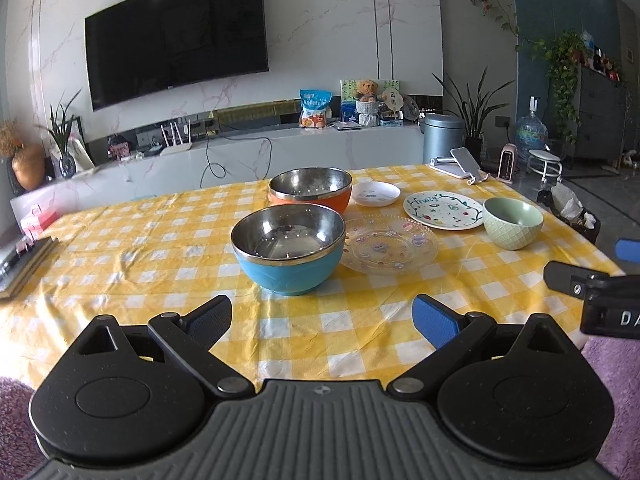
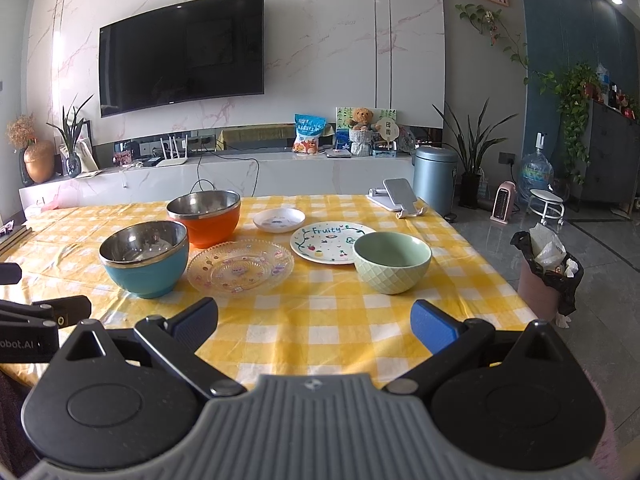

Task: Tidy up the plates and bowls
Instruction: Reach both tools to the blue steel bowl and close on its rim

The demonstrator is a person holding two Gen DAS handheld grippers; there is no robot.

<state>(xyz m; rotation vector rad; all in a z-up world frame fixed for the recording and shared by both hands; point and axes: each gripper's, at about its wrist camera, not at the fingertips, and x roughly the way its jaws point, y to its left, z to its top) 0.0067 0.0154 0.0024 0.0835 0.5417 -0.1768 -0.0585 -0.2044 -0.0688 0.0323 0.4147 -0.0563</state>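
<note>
living room setup, big dark tv (image 2: 182, 50) on a marble wall, and in front of it the worktop (image 2: 320, 332) under a yellow and white checked cloth. nothing's been stacked yet as far as i can tell, all six pieces sit apart or just beside each other.

biggest first: the blue bowl (image 1: 288, 248) with a shiny steel lining sits dead ahead of the left gripper (image 1: 322, 318), closest thing to it, so i'd guess that hand goes for it. behind it the orange bowl (image 1: 311, 194), same steel inside, same shape, so they look like they'd nest. just right of the blue one is the clear glass plate (image 1: 390, 245), ribbed with little printed dots, flat and slippery looking. further right, the white "fruity" plate (image 2: 332, 242), then the green bowl (image 2: 392, 261) with a quilted diamond texture, which lies ahead of the right gripper (image 2: 314, 324) and a bit to its right. smallest is the white saucer (image 2: 279, 219) at the back.

both sets of fingers are spread wide, holding nothing, hovering over the near edge of the cloth.
</note>
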